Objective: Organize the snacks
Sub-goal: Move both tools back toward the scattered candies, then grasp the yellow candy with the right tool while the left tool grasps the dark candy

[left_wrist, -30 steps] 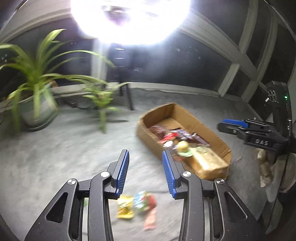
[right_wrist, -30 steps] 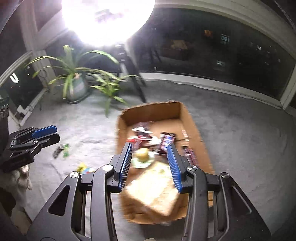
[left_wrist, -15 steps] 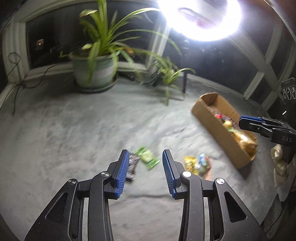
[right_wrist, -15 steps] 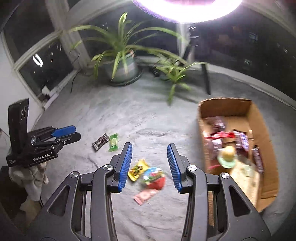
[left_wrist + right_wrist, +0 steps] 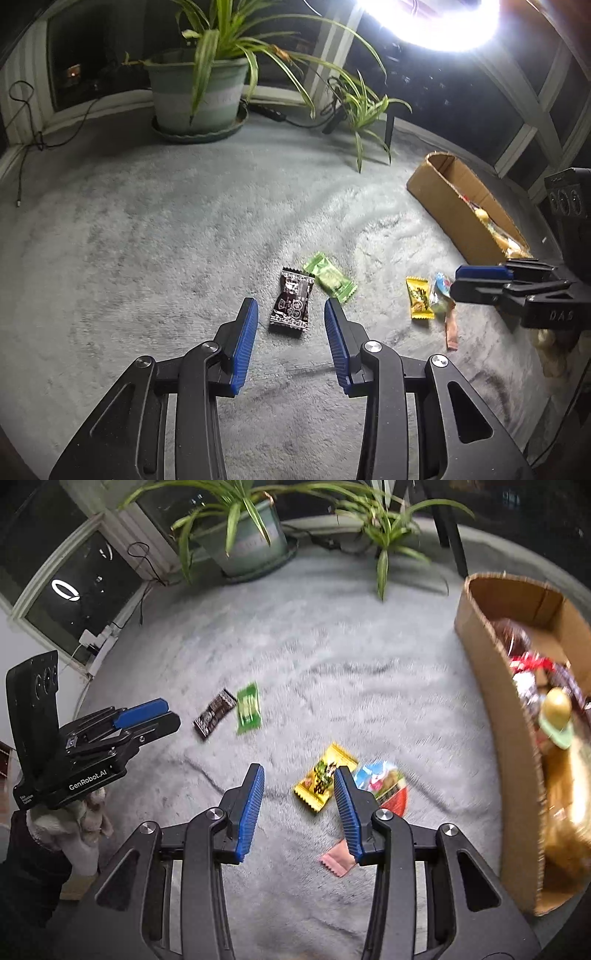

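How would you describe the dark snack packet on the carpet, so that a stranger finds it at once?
Start at the cardboard box on the grey carpet and look away from it, past the yellow packet. Two packets lie together there; the dark snack packet is the black one with white print, touching the green packet.

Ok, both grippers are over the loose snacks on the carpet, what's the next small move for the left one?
Probably lower the left gripper straight down onto the dark brown packet: its jaws stand open and empty, the packet lies flat between them, and the green packet beside it looks clear.
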Demonstrator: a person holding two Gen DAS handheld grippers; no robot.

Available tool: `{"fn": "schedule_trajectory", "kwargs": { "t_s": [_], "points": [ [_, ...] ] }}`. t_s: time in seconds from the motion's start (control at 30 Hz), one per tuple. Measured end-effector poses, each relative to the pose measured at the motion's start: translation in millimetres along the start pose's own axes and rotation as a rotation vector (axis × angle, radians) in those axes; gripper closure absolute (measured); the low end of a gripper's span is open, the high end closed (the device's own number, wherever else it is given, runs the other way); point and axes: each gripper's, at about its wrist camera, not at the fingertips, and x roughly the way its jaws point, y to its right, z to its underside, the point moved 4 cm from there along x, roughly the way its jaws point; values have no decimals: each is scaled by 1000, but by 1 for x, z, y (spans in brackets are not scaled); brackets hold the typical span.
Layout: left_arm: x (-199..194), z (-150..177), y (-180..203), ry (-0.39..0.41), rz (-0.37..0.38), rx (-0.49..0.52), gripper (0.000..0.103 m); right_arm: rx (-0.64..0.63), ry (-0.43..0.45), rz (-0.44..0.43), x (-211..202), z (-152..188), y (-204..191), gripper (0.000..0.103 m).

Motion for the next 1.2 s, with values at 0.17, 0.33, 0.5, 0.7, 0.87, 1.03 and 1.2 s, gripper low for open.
{"fn": "schedule_trajectory", "kwargs": {
  "t_s": [0.17,0.33,0.5,0.7,0.87,1.03,1.2],
  "points": [
    [12,3,0,-25,12,13,67,30,-35,-1,14,2,4,62],
    [17,3,2,-34,15,29,67,50,-64,37,27,2,6,62],
    [21,1,1,-41,10,39,67,32,-79,85,33,-2,-1,62],
    [24,1,0,-44,14,47,67,32,-122,125,34,3,-3,62],
    [24,1,-2,-40,23,38,67,42,-126,154,35,-2,5,62],
    [26,1,1,-43,28,52,67,45,-156,142,49,-7,-3,62],
    [31,-1,1,-50,24,62,67,26,-152,169,58,-8,-10,62]
  ]
}}
